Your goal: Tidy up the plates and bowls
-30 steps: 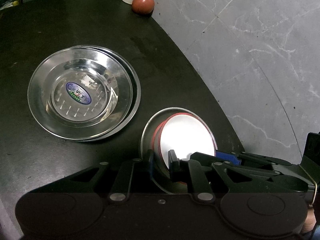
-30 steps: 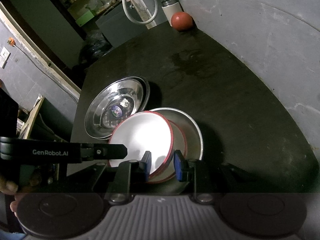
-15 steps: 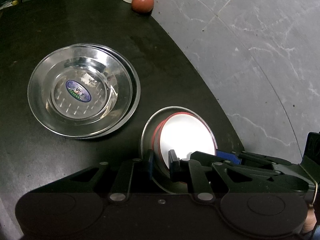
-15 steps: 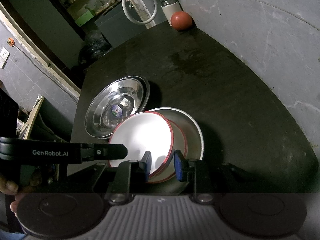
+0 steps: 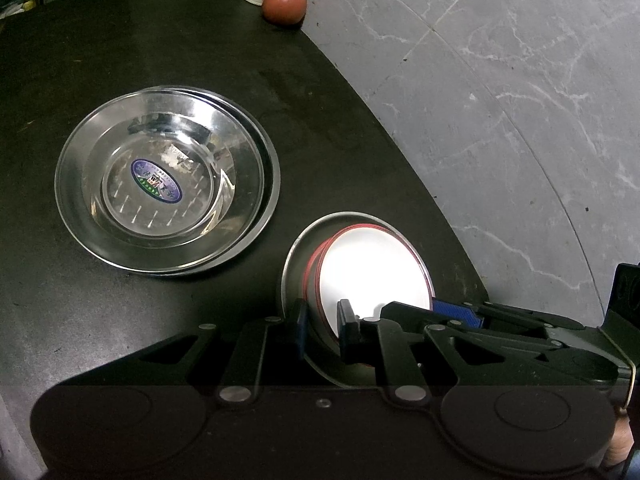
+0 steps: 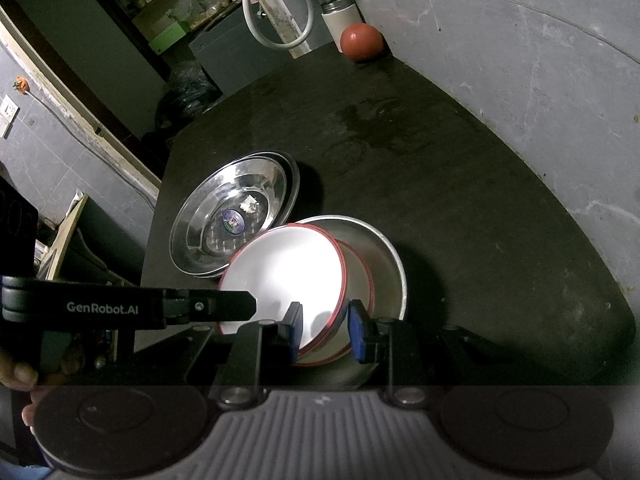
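A steel bowl (image 5: 294,256) (image 6: 394,276) sits near the table's right edge with red-rimmed white bowls (image 5: 372,268) (image 6: 280,268) nested in it. The top white bowl is tilted up. My left gripper (image 5: 323,326) is shut on the near-left rim of the nested bowls, with the steel wall and the red rims between its fingers. My right gripper (image 6: 326,330) is shut on the white bowls' rim, one pad inside the top bowl. Its fingers (image 5: 456,316) come in from the right in the left wrist view. Stacked steel plates (image 5: 168,184) (image 6: 236,216) lie to the left.
The round black table (image 5: 120,320) (image 6: 460,220) ends just right of the bowls, above a grey marble floor (image 5: 520,120). A red ball (image 5: 284,4) (image 6: 360,40) and a white cylinder (image 6: 340,20) stand at the table's far edge. A hand (image 6: 20,376) holds the left gripper.
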Demonstrator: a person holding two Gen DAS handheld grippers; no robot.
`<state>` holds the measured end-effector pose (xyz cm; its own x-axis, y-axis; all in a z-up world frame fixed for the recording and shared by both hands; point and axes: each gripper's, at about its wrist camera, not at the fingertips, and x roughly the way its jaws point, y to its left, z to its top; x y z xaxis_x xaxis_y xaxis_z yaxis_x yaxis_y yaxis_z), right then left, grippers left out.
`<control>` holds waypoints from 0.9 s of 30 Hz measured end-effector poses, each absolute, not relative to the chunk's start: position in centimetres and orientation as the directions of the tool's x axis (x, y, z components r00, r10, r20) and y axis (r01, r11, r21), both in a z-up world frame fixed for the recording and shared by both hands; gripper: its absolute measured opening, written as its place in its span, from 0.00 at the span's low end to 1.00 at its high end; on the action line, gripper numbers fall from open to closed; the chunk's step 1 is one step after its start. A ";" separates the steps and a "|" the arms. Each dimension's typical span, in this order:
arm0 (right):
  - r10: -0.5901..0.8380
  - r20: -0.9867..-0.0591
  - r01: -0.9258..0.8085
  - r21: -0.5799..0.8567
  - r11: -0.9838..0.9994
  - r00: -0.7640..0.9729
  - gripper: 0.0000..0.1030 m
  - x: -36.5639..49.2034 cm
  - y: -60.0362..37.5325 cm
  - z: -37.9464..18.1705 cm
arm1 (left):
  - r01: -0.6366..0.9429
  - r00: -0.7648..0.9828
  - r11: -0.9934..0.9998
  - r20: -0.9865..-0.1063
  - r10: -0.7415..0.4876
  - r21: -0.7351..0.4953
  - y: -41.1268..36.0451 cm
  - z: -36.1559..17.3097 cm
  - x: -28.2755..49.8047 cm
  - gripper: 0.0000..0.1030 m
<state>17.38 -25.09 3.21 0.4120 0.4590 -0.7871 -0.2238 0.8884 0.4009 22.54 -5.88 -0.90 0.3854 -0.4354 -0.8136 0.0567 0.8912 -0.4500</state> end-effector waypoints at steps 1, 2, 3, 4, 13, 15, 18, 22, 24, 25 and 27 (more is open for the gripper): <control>0.460 -0.787 -0.224 0.402 0.888 0.412 0.28 17.4 -25.1 3.2 | 0.058 0.386 0.892 -0.814 -0.435 -0.449 -5.9 -0.9 22.5 0.15; 0.460 -0.787 -0.224 0.401 0.888 0.412 0.28 17.4 -25.1 3.2 | 0.059 0.385 0.892 -0.814 -0.434 -0.447 -5.9 -0.9 22.5 0.15; 0.460 -0.787 -0.224 0.401 0.888 0.412 0.28 17.4 -25.1 3.2 | 0.060 0.385 0.893 -0.815 -0.433 -0.446 -5.9 -0.9 22.5 0.15; 0.460 -0.787 -0.225 0.401 0.888 0.412 0.28 17.4 -25.1 3.2 | 0.062 0.385 0.894 -0.816 -0.431 -0.444 -6.0 -0.9 22.5 0.15; 0.456 -0.790 -0.227 0.396 0.890 0.411 0.28 17.2 -25.2 3.3 | 0.070 0.372 0.902 -0.827 -0.421 -0.427 -6.4 -0.8 22.7 0.15; 0.457 -0.789 -0.226 0.398 0.889 0.410 0.28 17.2 -25.3 3.4 | 0.068 0.368 0.901 -0.828 -0.422 -0.429 -6.4 -0.9 22.8 0.16; 0.456 -0.789 -0.227 0.396 0.890 0.412 0.28 17.2 -25.4 3.4 | 0.062 0.371 0.902 -0.829 -0.419 -0.428 -6.4 -0.9 22.9 0.16; 0.441 -0.797 -0.217 0.385 0.897 0.413 0.34 17.1 -25.6 3.4 | 0.060 0.373 0.901 -0.828 -0.419 -0.429 -6.4 -0.8 22.7 0.17; 0.447 -0.795 -0.211 0.394 0.895 0.411 0.35 17.1 -25.8 3.3 | 0.059 0.371 0.901 -0.828 -0.420 -0.430 -6.4 -0.8 22.7 0.17; 0.446 -0.796 -0.212 0.392 0.895 0.410 0.35 17.0 -25.8 3.3 | 0.060 0.372 0.901 -0.828 -0.420 -0.430 -6.4 -0.7 22.7 0.18; 0.445 -0.797 -0.213 0.391 0.895 0.408 0.35 17.0 -25.7 3.3 | 0.060 0.375 0.901 -0.827 -0.420 -0.430 -6.3 -0.6 22.7 0.18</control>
